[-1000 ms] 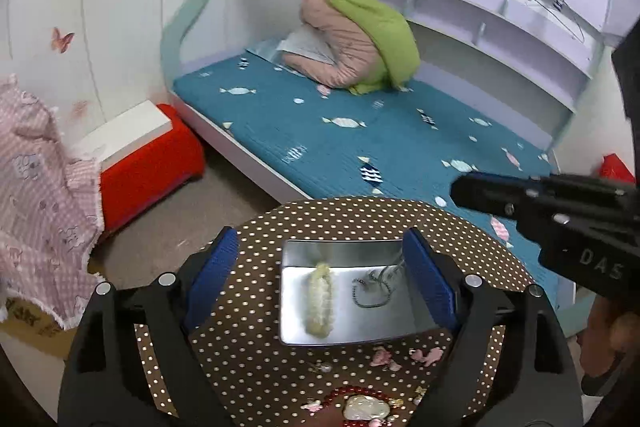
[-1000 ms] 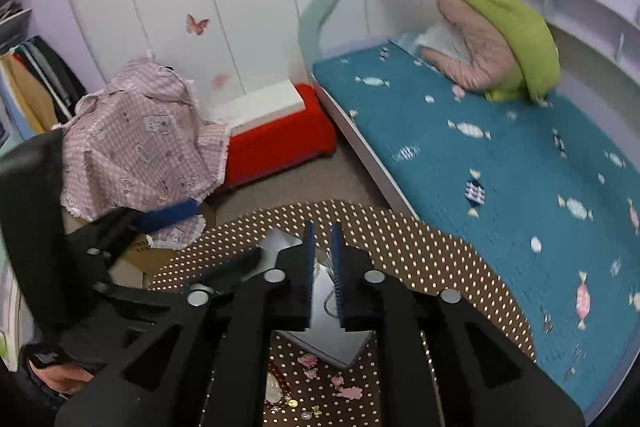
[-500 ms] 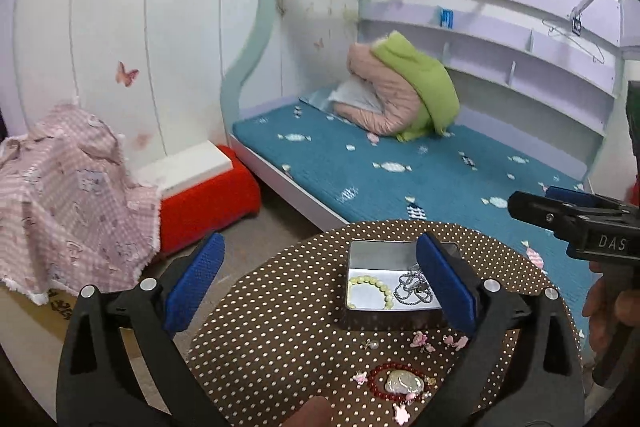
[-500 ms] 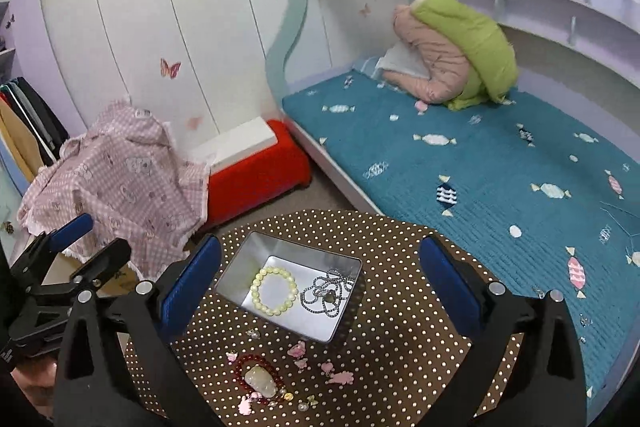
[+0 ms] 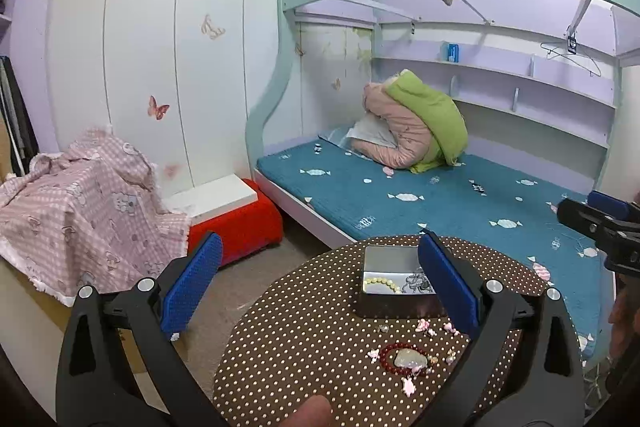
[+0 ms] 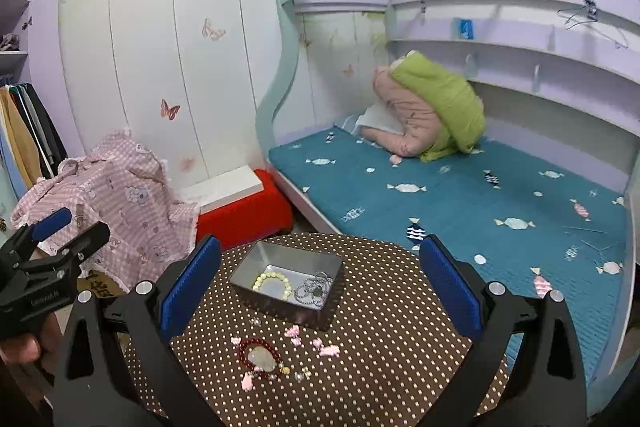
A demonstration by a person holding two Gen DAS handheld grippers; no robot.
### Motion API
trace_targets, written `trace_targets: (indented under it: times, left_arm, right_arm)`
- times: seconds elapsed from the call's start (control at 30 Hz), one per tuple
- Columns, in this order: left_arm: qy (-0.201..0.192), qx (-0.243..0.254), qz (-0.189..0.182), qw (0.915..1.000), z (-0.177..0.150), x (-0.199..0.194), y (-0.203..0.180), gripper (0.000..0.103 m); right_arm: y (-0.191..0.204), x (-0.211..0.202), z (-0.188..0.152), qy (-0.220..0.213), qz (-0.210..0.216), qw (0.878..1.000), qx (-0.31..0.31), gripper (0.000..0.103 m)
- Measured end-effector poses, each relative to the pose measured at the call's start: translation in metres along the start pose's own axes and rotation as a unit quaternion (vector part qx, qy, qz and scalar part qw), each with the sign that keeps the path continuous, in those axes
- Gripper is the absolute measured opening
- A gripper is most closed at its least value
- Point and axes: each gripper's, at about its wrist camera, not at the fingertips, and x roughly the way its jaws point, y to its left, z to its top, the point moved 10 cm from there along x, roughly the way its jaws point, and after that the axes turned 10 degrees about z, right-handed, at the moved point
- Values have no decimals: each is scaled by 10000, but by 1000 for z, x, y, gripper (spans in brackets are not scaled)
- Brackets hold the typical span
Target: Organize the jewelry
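The left gripper [image 5: 320, 291] is held with its blue-padded fingers [image 5: 191, 283] spread wide and nothing between them, above the near left part of a round table [image 5: 304, 339] covered in brown polka-dot cloth. The right gripper [image 6: 320, 291] is likewise spread wide and empty, held above the near side of the same table.

On the table, towards its far side, a small rectangular metal tin [image 6: 289, 283] is seen lying open. Inside it, a pale yellow-green bead bracelet [image 6: 271, 283] is placed on the left, and a tangled silver chain necklace [image 6: 315, 287] on the right, just beside it.

Nearer than the tin, a dark red bead bracelet [image 6: 259, 354] is laid on the cloth, with a pale stone [image 6: 261, 355] resting inside its ring. Small pink trinkets [image 6: 328, 349] and a few tiny beads are scattered around it.

Beyond the table, a bed with a teal candy-print mattress [image 6: 460, 187] is seen, with a pink and green bundle of bedding [image 6: 428, 115] at its far end. To the left, a red stool [image 6: 244, 211] and a pink checked cloth [image 6: 120, 195] are found.
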Motion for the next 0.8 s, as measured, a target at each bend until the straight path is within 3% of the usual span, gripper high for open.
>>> trace_targets:
  times: [0.3, 0.8]
  left_arm:
    - [-55, -223, 70, 9997, -29, -38, 13, 98]
    - [-270, -706, 144, 9970, -57, -89, 40, 98]
  right_arm:
    - [13, -38, -31, -196, -480, 9983, -258, 96]
    - [36, -68, -57, -379, -592, 9972, -258, 96]
